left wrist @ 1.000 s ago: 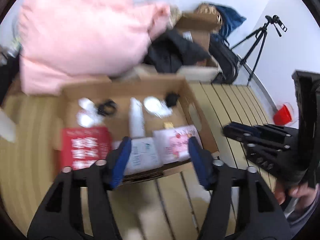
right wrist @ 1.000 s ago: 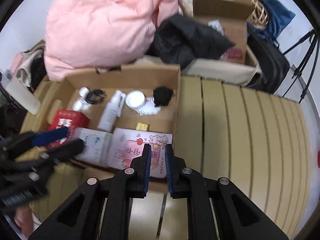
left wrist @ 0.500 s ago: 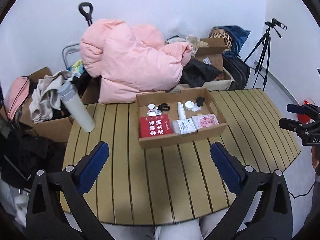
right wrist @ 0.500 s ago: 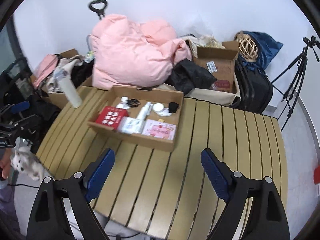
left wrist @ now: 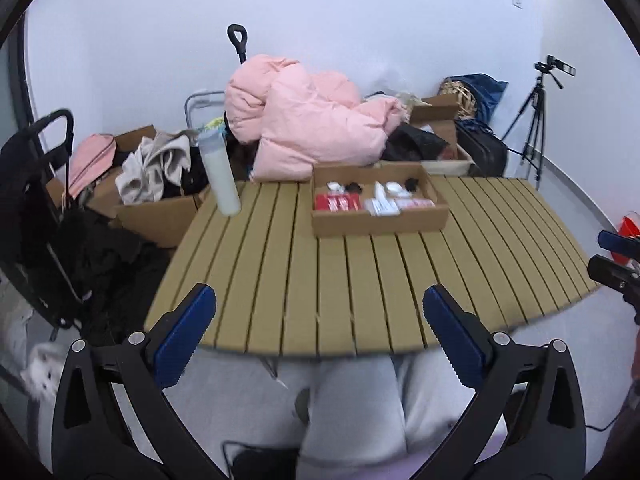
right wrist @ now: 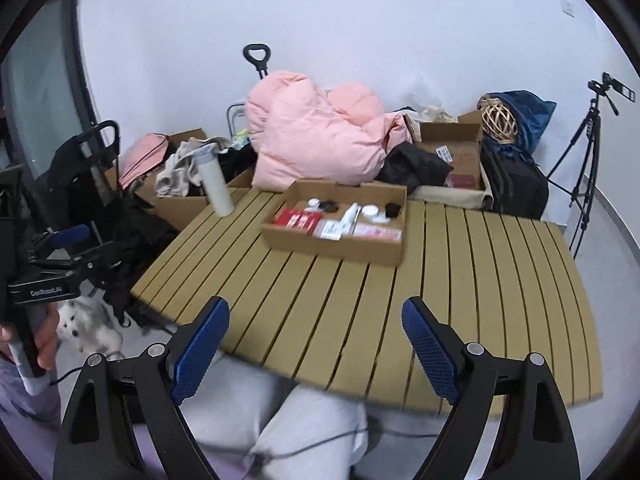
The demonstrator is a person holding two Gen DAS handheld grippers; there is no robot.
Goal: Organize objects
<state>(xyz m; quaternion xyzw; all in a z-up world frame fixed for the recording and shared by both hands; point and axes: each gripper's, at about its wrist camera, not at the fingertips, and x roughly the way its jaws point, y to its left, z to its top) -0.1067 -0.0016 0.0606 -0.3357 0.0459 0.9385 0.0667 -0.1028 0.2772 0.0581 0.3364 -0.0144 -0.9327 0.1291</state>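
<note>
A slatted tan tabletop (left wrist: 360, 280) fills the middle of both views against a white wall. The shallow cardboard box (left wrist: 378, 222) sits toward its far edge, centre-right in the left wrist view, holding a red packet (left wrist: 338, 202), white packets and small items too tiny to name. A white bottle (left wrist: 220, 176) stands at the upper left corner. A pink duvet (left wrist: 308, 128) is heaped behind. The left gripper (left wrist: 318, 340) and right gripper (right wrist: 316, 352) have jaws spread, with nothing between. Grey-trousered legs are partly hidden under the near edge.
</note>
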